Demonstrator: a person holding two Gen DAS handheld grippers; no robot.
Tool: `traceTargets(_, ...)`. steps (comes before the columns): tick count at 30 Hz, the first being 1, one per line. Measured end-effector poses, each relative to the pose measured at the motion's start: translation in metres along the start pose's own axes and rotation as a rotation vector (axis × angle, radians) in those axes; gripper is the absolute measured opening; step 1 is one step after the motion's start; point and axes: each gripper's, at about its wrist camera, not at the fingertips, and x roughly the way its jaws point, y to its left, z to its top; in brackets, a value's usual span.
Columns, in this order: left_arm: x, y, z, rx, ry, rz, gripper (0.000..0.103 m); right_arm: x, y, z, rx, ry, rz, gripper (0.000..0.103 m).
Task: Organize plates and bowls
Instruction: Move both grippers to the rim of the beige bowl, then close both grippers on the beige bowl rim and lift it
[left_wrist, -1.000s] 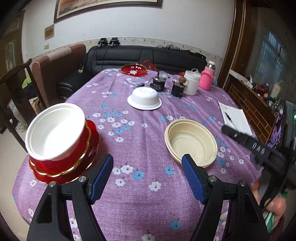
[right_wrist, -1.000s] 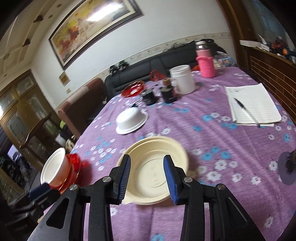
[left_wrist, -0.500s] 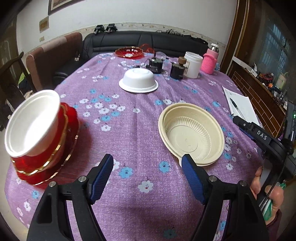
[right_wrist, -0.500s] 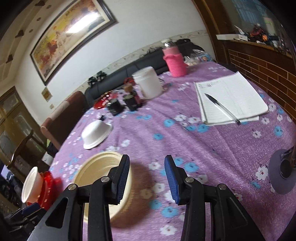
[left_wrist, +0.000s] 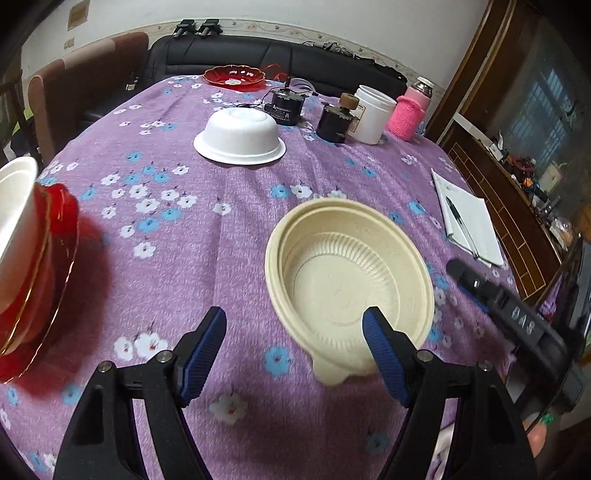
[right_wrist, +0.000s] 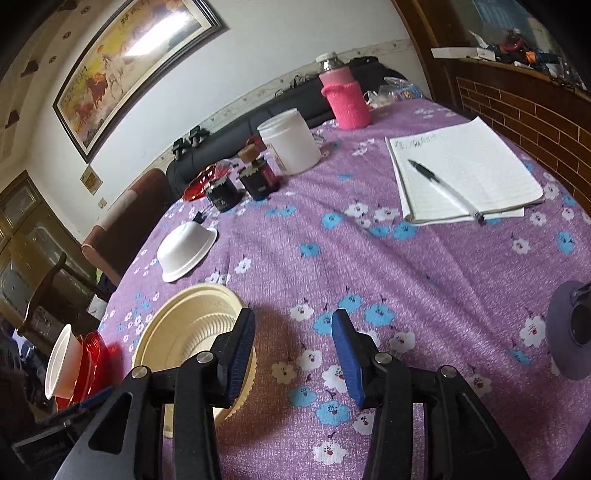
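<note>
Right gripper (right_wrist: 293, 349) jaws have just been opening, nothing between them; cream bowl (left_wrist: 349, 275) lies free at its nine o'clock. Left gripper (left_wrist: 295, 349) hangs open and empty. I would close it squarely on the bowl's near rim.

My left gripper (left_wrist: 293, 338) and right gripper (right_wrist: 293, 349) are alike: black plastic arms, ribbed blue finger pads (left_wrist: 380, 350), silver pivot screws. White lettering marks one body.
</note>
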Motion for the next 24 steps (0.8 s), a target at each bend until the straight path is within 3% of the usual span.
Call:
traceTargets(4,0.011,0.003,0.006,-0.027,0.022,0.002,0.075,0.011,0.002,-0.006,0.008,0.054,0.018,0.046)
traceTargets(17,0.044,0.013,0.006,-0.085,0.110,-0.018,0.075,0.005,-0.001,-0.006,0.039,0.028,0.013,0.046)
traceTargets(24,0.051,0.011,0.008,-0.083,0.117,-0.009,0.075,0.003,0.012,-0.008,-0.007,0.025,0.075,0.047)
